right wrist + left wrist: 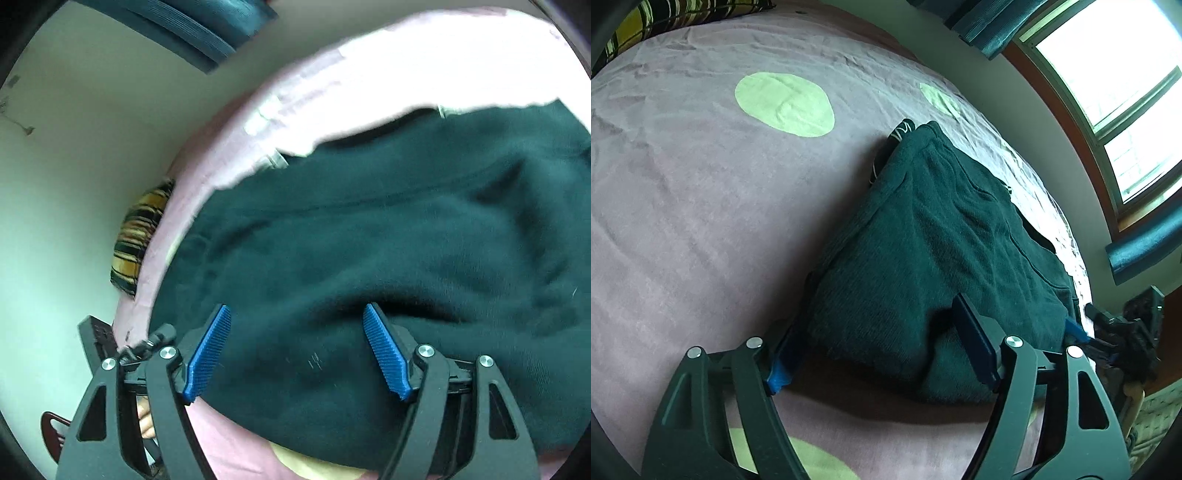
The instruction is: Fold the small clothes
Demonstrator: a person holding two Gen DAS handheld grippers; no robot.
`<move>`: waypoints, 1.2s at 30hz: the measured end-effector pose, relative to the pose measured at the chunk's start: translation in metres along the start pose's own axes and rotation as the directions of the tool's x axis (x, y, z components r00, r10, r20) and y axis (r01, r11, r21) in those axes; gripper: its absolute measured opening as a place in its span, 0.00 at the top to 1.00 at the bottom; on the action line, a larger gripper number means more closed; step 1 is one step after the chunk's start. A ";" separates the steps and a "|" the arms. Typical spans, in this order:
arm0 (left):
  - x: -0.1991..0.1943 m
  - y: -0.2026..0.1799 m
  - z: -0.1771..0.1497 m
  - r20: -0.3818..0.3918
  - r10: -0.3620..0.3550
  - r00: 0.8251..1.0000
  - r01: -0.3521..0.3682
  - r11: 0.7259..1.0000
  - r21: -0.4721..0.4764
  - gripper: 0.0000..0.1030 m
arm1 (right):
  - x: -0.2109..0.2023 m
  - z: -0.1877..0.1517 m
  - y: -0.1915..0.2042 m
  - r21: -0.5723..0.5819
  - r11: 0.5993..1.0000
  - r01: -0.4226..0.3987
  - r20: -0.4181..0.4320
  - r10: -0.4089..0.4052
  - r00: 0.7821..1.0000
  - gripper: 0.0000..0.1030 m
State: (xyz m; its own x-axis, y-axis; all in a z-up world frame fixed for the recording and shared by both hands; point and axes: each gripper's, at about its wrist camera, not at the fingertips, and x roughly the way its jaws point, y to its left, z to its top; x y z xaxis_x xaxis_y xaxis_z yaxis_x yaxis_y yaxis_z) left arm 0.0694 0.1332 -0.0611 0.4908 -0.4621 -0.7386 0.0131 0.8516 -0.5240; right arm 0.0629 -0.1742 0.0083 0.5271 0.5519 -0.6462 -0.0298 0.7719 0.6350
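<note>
Cloth [942, 236] lies folded on the bed [701, 184] — both left gripper [882, 350] and right gripper [297, 350] have jaws wide apart, holding nothing, likely letting go.

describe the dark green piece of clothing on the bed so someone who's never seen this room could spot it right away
Start at the bed, covered in a pinkish sheet with pale green circles. On its window side lies the dark green garment, a thick, fuzzy knit folded into a rough rectangle. It is the only dark mass on the sheet, unlike the yellow and black striped pillow at the far end.
</note>
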 end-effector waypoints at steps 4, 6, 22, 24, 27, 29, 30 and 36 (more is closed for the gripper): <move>0.002 -0.003 0.001 0.007 0.006 1.000 -0.006 1.000 0.003 0.26 | 0.021 0.015 -0.015 0.082 0.994 -0.070 -0.051 0.074 0.996 0.28; 0.004 -0.004 0.001 0.006 0.008 1.000 -0.008 1.000 0.005 0.25 | 0.050 0.018 -0.034 0.139 0.989 -0.054 -0.119 0.071 0.990 0.28; 0.006 -0.009 0.006 0.021 0.015 1.000 -0.015 1.000 -0.018 0.24 | -0.021 -0.063 -0.025 0.137 0.981 -0.139 -0.009 0.142 0.990 0.30; 0.007 -0.007 0.006 0.012 0.016 1.000 -0.016 1.000 -0.021 0.24 | -0.037 -0.068 -0.021 0.135 0.982 -0.129 0.022 0.127 0.992 0.30; 0.007 -0.004 0.007 0.013 0.005 1.000 -0.005 0.999 -0.032 0.24 | -0.056 -0.077 -0.007 0.051 0.993 -0.103 0.069 0.099 0.993 0.29; 0.008 -0.003 0.009 0.016 0.008 1.000 -0.007 0.999 -0.042 0.24 | -0.042 -0.081 -0.011 0.053 0.993 -0.106 0.005 0.105 0.994 0.29; 0.009 -0.004 0.009 0.018 0.012 1.000 -0.011 0.999 -0.048 0.25 | -0.029 -0.083 -0.021 0.081 0.991 -0.104 -0.046 0.108 0.993 0.28; 0.012 -0.009 0.014 0.035 0.031 0.999 -0.029 0.998 -0.047 0.26 | -0.041 -0.081 -0.035 0.155 0.976 -0.155 -0.021 0.160 0.987 0.29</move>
State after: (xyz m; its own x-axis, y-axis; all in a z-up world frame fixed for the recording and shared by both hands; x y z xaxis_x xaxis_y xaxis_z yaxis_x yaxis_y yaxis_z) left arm 0.0868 0.1234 -0.0589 0.5215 -0.4267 -0.7389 -0.0421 0.8520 -0.5218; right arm -0.0263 -0.1984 -0.0214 0.4979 0.6749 -0.5447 0.0208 0.6186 0.7855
